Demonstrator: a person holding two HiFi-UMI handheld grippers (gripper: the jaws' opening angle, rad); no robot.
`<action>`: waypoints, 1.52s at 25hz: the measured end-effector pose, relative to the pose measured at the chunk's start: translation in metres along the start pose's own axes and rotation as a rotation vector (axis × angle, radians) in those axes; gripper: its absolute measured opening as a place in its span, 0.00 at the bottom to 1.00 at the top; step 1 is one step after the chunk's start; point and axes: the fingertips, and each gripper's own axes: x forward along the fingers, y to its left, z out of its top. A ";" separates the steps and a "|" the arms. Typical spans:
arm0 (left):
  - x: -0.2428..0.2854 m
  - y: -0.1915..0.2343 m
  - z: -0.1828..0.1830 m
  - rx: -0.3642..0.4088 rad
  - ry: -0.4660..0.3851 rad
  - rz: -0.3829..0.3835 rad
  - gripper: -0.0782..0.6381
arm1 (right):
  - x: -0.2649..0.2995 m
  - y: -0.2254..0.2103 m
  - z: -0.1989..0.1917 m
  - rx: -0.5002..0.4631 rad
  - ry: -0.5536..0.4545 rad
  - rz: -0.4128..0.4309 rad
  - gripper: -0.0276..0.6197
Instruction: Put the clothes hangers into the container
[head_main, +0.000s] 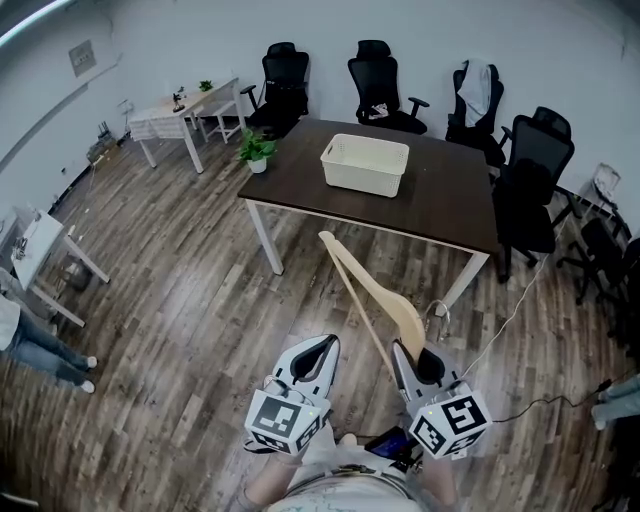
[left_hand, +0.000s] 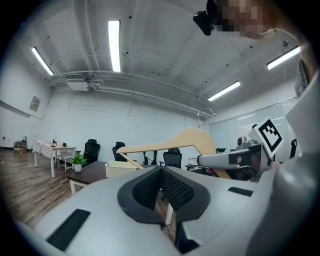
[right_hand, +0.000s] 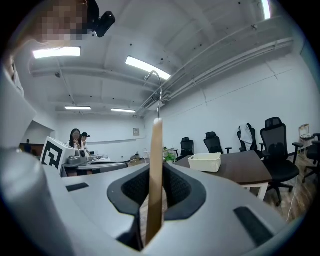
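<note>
A wooden clothes hanger (head_main: 375, 298) sticks up and forward from my right gripper (head_main: 404, 352), which is shut on its lower end; the metal hook (head_main: 438, 312) hangs to its right. In the right gripper view the hanger (right_hand: 156, 165) stands edge-on between the pads of that gripper (right_hand: 156, 196). My left gripper (head_main: 322, 350) is level beside it, shut, with nothing in it; its tips (left_hand: 161, 172) meet. The white basket container (head_main: 365, 163) stands on the dark table (head_main: 450, 200) ahead, well beyond both grippers. It also shows as a container (left_hand: 117, 167) past the left jaws.
Several black office chairs (head_main: 535, 165) ring the table's far and right sides. A potted plant (head_main: 256, 150) sits at the table's left corner. A white desk (head_main: 185, 112) stands at the back left. A person's legs (head_main: 40, 345) show at the left edge; a cable (head_main: 520, 300) crosses the wood floor.
</note>
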 end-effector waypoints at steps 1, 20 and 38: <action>0.004 0.001 -0.001 -0.001 0.001 -0.005 0.12 | 0.002 -0.003 -0.001 0.002 0.001 -0.002 0.14; 0.121 0.100 0.011 -0.006 -0.018 -0.136 0.12 | 0.126 -0.061 0.018 -0.024 -0.004 -0.115 0.14; 0.186 0.187 0.001 -0.035 0.010 -0.170 0.12 | 0.226 -0.093 0.020 -0.002 0.004 -0.169 0.14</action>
